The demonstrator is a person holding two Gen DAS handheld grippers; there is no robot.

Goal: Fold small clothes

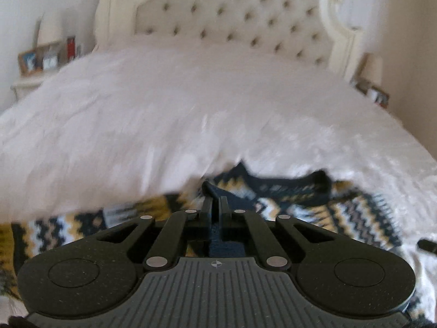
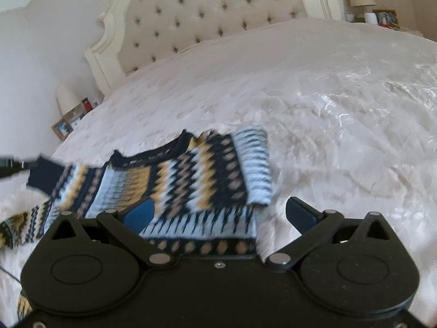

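Observation:
A small knitted sweater [image 2: 191, 172] with navy, yellow, tan and white zigzag bands lies on the white bedspread [image 2: 327, 95]. Its right sleeve is folded over the body. My right gripper [image 2: 221, 213] is open above the sweater's lower right part, holding nothing. My left gripper [image 1: 215, 199] is shut on a navy cuff [image 1: 211, 188] of the sweater [image 1: 300, 202]. That cuff [image 2: 45, 173] shows lifted at the left edge of the right wrist view, held by the left gripper's tip [image 2: 16, 164].
A tufted cream headboard [image 2: 213, 13] stands at the far end of the bed. A nightstand with a lamp and picture frames [image 2: 68, 114] stands on the left, another lamp and frames [image 2: 366, 2] on the right.

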